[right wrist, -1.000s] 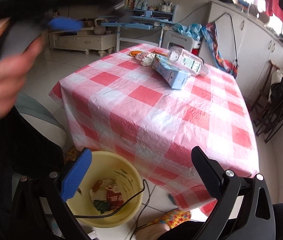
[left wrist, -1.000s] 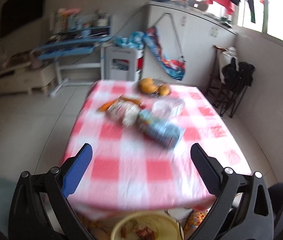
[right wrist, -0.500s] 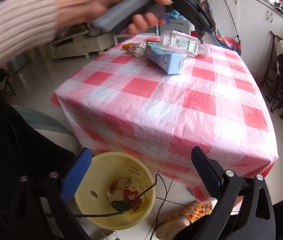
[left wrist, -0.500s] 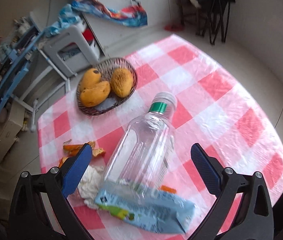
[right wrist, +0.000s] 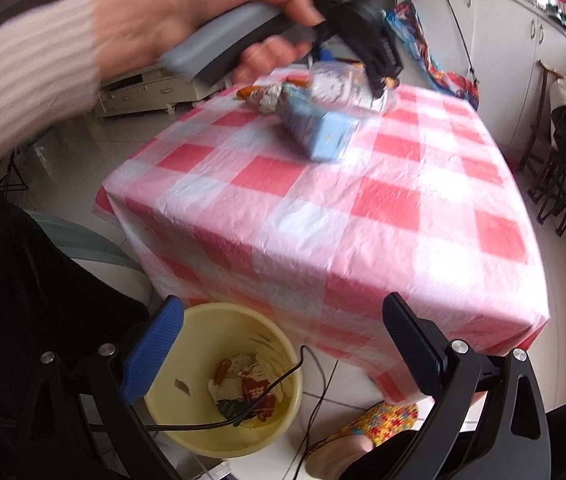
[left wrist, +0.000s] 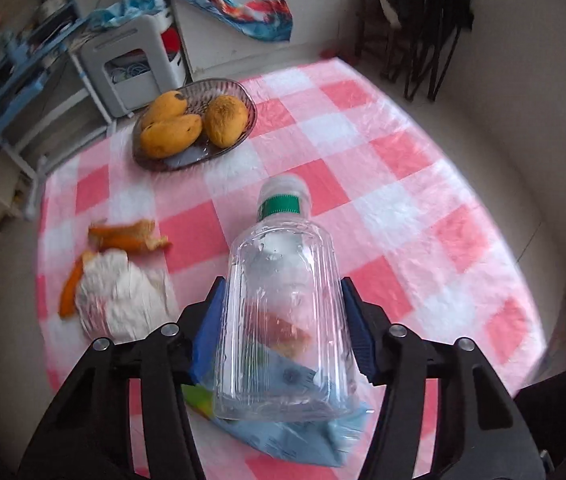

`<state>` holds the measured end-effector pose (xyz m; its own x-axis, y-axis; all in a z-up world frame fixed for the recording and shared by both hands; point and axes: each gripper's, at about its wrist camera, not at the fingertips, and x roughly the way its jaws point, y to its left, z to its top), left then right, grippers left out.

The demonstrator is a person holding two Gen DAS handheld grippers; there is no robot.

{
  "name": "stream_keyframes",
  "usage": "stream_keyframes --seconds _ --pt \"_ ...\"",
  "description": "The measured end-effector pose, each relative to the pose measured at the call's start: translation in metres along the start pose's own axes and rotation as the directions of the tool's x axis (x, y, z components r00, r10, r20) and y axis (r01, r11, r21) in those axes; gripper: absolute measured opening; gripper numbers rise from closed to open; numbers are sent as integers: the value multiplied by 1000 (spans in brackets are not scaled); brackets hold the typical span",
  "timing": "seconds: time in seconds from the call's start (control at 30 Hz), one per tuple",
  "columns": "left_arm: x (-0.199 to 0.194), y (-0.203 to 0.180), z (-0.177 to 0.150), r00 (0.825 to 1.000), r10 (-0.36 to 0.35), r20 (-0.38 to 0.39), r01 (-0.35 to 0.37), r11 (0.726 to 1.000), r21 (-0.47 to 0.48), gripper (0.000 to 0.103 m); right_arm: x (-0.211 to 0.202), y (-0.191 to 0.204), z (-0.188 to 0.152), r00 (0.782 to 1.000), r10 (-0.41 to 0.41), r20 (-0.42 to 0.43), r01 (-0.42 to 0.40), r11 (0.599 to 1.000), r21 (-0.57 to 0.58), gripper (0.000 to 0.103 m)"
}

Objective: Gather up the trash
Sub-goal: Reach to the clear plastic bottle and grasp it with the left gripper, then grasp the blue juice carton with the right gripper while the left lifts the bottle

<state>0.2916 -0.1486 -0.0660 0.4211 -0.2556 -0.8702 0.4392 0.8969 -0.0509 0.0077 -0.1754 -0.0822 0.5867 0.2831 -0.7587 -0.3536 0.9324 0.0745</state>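
Clear plastic bottle (left wrist: 283, 320) lies between my left gripper (left wrist: 281, 320), long axis toward twelve o'clock; its jaws are closing on it. My right gripper (right wrist: 279, 344) hangs wide, empty.

text: none legible | bottle (left wrist: 283, 312) label, carton (right wrist: 321, 130) print too blurred

A clear plastic bottle (left wrist: 283, 320) with a white cap and green neck band lies on its side, cap toward twelve o'clock, its base resting on a flattened light-blue carton (left wrist: 299, 436). At its nine o'clock sits a crumpled white tissue (left wrist: 117, 300), orange peel (left wrist: 131, 238) just beyond. A yellow bin (right wrist: 223, 380) on the floor holds scraps.
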Motion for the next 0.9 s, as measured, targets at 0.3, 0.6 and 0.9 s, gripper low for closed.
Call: stream_keyframes --seconds 0.3,0.6,0.9 --pt "-83 82 -87 971 -39 237 126 922 -365 54 4 5 41 999 -20 50 26 990 -139 95" --pt "-93 131 -154 966 30 258 118 834 -539 54 60 20 96 999 -19 42 31 953 -300 95" --pt "-70 138 -149 987 85 140 7 832 -555 55 115 9 131 999 -14 -35 2 951 -309 95"
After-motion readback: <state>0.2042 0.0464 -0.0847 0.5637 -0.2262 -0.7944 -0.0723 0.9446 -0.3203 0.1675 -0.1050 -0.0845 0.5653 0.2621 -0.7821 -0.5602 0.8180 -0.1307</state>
